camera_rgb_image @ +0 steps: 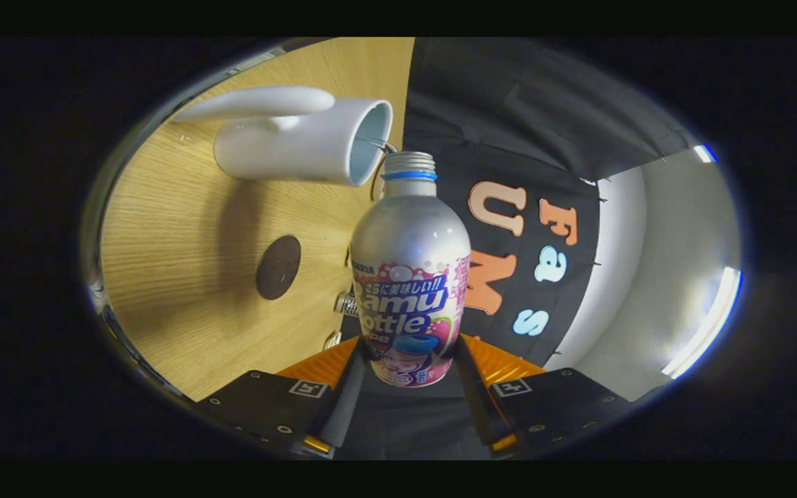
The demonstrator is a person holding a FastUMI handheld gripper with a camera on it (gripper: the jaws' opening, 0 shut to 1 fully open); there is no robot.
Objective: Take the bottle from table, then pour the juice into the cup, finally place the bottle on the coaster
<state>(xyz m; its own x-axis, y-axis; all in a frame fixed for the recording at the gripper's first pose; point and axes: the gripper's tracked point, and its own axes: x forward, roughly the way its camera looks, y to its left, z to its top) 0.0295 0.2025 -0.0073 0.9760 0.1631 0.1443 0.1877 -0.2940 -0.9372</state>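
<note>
bottle (pixel 410 270) clamped between both fingers of the gripper (pixel 409 377), tipped so its open neck meets the white cup (pixel 301 142) rim just ahead, pouring; dark coaster (pixel 278 267) waits beside on the wooden table (pixel 177 228).

Bottle (pixel 410 277) between jaws — mouth at cup (pixel 301 142) rim, coaster (pixel 278 267) beside.

We see a wood-grain worktop (pixel 184 235), black cloth booth wall (pixel 509 111) behind it, and a bright light strip (pixel 706 325) nr the wall.
</note>
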